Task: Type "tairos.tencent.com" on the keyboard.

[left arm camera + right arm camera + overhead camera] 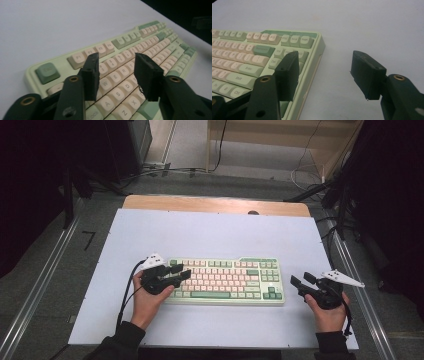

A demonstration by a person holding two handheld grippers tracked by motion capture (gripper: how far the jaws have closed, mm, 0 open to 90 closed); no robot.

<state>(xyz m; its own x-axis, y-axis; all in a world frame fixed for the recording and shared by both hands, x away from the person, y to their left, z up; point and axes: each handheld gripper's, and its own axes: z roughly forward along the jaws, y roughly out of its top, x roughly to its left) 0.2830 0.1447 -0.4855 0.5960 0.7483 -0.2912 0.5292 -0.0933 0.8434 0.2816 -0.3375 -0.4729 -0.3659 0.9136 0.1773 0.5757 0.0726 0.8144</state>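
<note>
Nearest the bottom edge of the high view: two dark sleeves and hands, each wrapped around a black gripper with a trailing cable and a grey three-cornered plate on top. Left gripper [179,271] hovering over the left end of the keyboard [235,281], jaws partly apart with nothing clamped between them, just keys visible through the gap in the left gripper view, letters like W, E, S, D, A, X readable below. Can't say for sure whether the jaw tips touch the keycaps. Right gripper [301,280] sitting just off the keyboard's right end, jaws spread wide and empty, one jaw over the keyboard's right edge and the other over bare mat in the right gripper view. Keyboard itself: pale mint-green case, cream/pinkish-beige alphanumeric keys, darker green accents on Esc, a key above Enter, the space bar and the right-hand clusters. Compact layout with a function row on top, no number pad visible. Lying flat, long side across, roughly centred near the front half of a light bluish-white mat [210,235]. Past the mat, a strip of wooden table edge [215,204], then grey floor with loose cables [165,170] and dark stands at both sides.
</note>
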